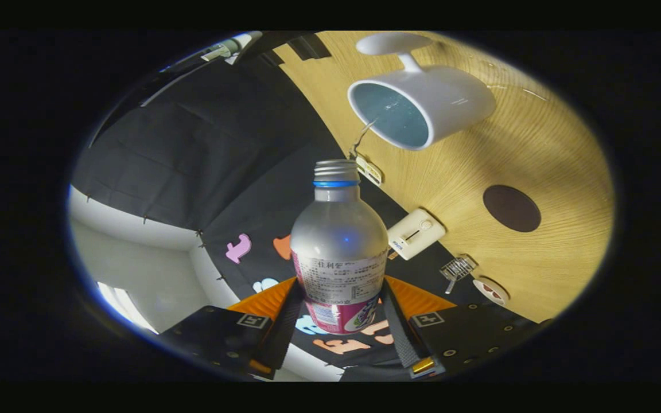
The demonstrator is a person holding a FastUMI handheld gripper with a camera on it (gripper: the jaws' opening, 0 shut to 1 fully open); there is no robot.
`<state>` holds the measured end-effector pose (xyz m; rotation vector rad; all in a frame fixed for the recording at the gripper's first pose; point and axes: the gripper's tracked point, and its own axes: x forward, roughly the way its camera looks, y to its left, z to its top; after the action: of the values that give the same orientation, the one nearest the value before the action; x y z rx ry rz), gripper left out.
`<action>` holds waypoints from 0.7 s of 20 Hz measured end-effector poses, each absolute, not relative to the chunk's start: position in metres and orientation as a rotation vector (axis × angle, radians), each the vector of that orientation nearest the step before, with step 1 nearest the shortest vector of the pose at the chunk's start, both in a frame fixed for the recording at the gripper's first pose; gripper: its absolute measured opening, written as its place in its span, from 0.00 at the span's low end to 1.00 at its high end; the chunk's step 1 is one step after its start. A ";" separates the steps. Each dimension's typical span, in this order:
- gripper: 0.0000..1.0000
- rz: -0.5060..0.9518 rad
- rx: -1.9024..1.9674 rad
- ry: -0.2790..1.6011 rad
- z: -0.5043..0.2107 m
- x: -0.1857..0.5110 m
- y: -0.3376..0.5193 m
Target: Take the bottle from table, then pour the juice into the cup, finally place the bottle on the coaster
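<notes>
Table: pale wood with fine grain, seen tilted; its edge runs against the booth cloth.
Wall: black cloth, creased and pinned up, hangs along the table's edge.
Room beyond: a plain white wall past the cloth's hem.
Light: a bright window strip low on that white wall; soft glare on the wood.

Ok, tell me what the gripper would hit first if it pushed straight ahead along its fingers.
Likely nothing solid soon. The gripper is shut on the bottle, whose neck points ahead toward the booth's black cloth wall. The cup lies off to the side on the table; depth is unclear.
</notes>
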<state>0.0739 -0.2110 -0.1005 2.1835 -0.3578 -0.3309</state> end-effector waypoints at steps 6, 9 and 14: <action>0.75 -0.329 2.221 -0.386 -0.099 0.074 -0.212; 0.75 -0.351 2.216 -0.370 -0.099 0.077 -0.212; 0.75 -0.373 2.219 -0.375 -0.113 0.071 -0.217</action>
<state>0.0710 -0.2167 -0.1134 2.2194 -0.3748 -0.3731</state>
